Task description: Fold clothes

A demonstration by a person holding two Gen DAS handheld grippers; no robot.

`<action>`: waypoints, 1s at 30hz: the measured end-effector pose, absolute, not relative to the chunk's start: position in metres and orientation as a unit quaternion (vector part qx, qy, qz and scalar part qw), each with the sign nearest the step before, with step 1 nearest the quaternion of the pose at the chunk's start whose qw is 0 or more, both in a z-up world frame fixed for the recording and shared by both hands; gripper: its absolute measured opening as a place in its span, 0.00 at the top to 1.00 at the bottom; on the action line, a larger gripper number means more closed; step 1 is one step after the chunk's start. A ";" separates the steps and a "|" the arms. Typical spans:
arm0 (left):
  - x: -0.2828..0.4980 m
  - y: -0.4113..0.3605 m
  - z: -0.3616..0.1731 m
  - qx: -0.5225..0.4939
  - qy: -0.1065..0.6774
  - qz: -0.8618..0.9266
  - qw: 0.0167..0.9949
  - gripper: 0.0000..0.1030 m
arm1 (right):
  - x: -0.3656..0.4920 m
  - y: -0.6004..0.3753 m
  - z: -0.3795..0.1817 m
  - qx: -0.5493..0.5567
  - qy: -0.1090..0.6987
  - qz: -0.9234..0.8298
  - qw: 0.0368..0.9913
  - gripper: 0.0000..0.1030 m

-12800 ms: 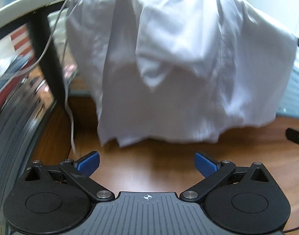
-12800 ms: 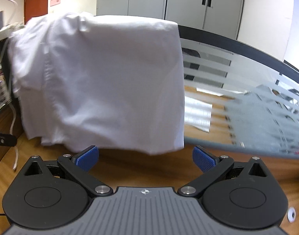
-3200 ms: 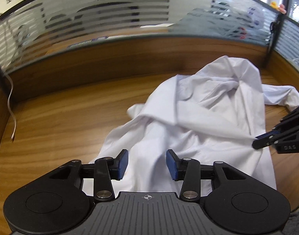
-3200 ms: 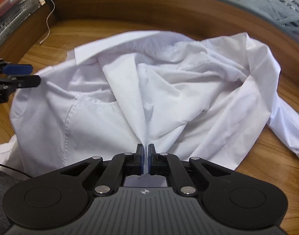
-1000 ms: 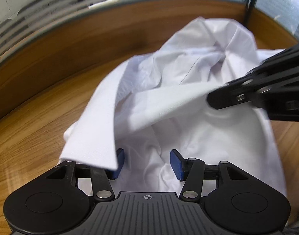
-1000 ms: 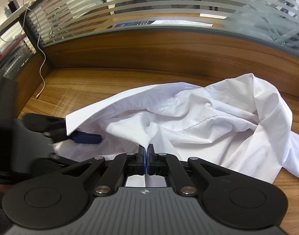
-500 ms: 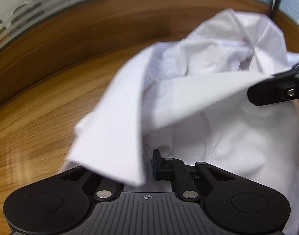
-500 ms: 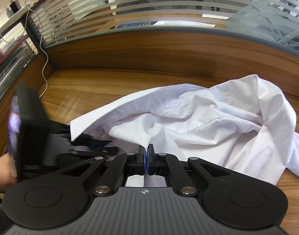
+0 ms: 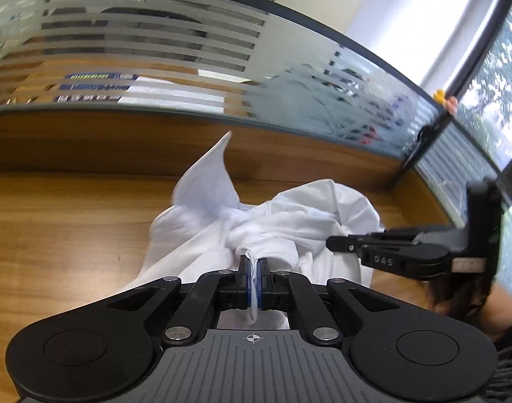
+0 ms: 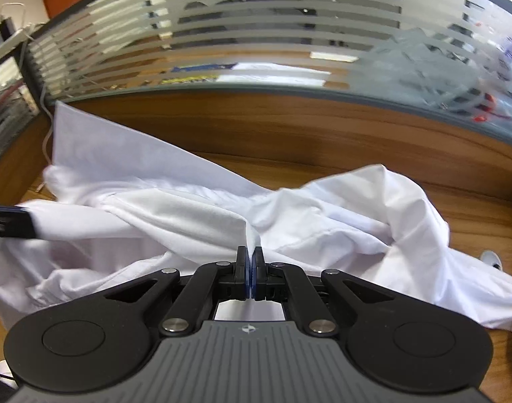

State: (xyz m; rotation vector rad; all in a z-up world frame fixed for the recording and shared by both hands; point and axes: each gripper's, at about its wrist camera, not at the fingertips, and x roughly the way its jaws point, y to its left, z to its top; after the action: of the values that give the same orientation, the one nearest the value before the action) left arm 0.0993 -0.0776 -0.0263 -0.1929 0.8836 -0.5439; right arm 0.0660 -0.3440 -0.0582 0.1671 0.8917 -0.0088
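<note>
From my left gripper I see its two blue pads pressed together on a thin fold of the white shirt, the cloth pinched between them and running up and away from the fingers. The rest of the shirt lies in a rumpled heap on the wooden surface just ahead, with one flat pointed piece standing up toward the wooden back panel under the striped glass partition. Off to the right of that view my right gripper reaches in sideways against the heap, a hand behind it. From the right gripper I see its pads likewise clamped tight on a ridge of the shirt, which spreads wide across the surface to both sides. A broad flat panel of cloth rises toward the upper left there. At the left edge of that view a dark piece of the left gripper meets the fabric, though I cannot make out its fingers from here.
</note>
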 end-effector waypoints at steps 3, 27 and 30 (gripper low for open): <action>0.105 -0.072 -0.040 -0.119 0.445 -0.249 0.852 0.95 | 0.063 -0.343 -0.065 0.079 0.444 0.004 0.893 0.98; 0.106 -0.060 -0.050 -0.151 0.441 -0.214 0.858 0.95 | 0.071 -0.247 -0.059 -0.013 0.507 0.240 0.828 0.98; 0.112 -0.052 -0.059 -0.157 0.450 -0.187 0.859 0.95 | 0.061 -0.248 -0.076 -0.028 0.534 0.237 0.811 0.99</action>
State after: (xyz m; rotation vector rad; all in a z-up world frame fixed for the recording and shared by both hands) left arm 0.1120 -0.0522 -0.0587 -0.3297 0.9454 -0.3928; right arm 0.0607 -0.2482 -0.0759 -0.0600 1.1401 0.5059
